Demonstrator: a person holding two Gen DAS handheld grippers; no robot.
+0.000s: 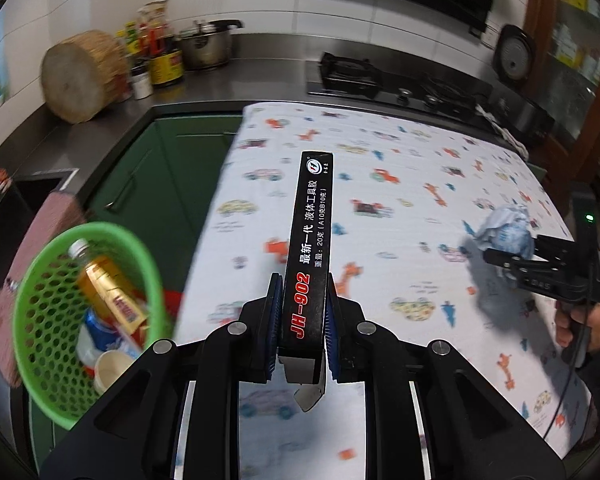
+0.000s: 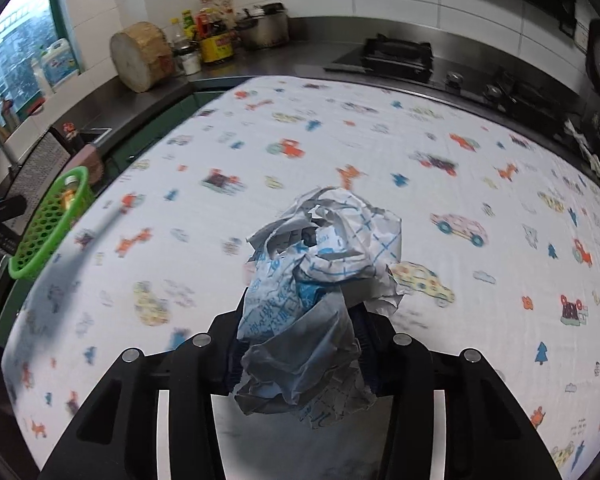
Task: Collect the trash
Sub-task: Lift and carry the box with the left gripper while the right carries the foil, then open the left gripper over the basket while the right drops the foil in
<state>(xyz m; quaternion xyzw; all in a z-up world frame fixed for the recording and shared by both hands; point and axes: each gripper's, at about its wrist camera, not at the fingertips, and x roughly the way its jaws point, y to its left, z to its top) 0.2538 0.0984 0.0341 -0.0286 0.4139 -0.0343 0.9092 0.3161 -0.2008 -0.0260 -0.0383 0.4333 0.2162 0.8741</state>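
Left claw (image 1: 300, 322) pinches a long black box (image 1: 310, 252) near its near end, blue pads pressed flat on its two long sides, the box jutting forward over the cloth-covered counter (image 1: 380, 184). Right claw (image 2: 298, 344) is closed on a crumpled paper wad (image 2: 320, 288), which bulges above and ahead of the pads; the left view shows the same wad (image 1: 506, 232) held above the cloth at the far right.

The box looks like light, stiff cardboard with a slick printed skin, and a loose flap hangs open at its near end. Held so close to one end, it could probably pivot or slide if swung fast; a grip nearer the middle would likely be steadier. The wad is soft, very light and springy, so it should tolerate a firm squeeze, though loose folds may catch on a rim when let go.

A green perforated basket (image 1: 80, 320) sits just off the counter's left edge, already holding a bottle (image 1: 104, 280), a paper cup (image 1: 112, 366) and wrappers. It appears the natural drop point. The cloth between the claws and that edge shows nothing in the way, giving open room to sweep left. The basket mouth is fairly narrow for the long box, so it would probably go in best end first.
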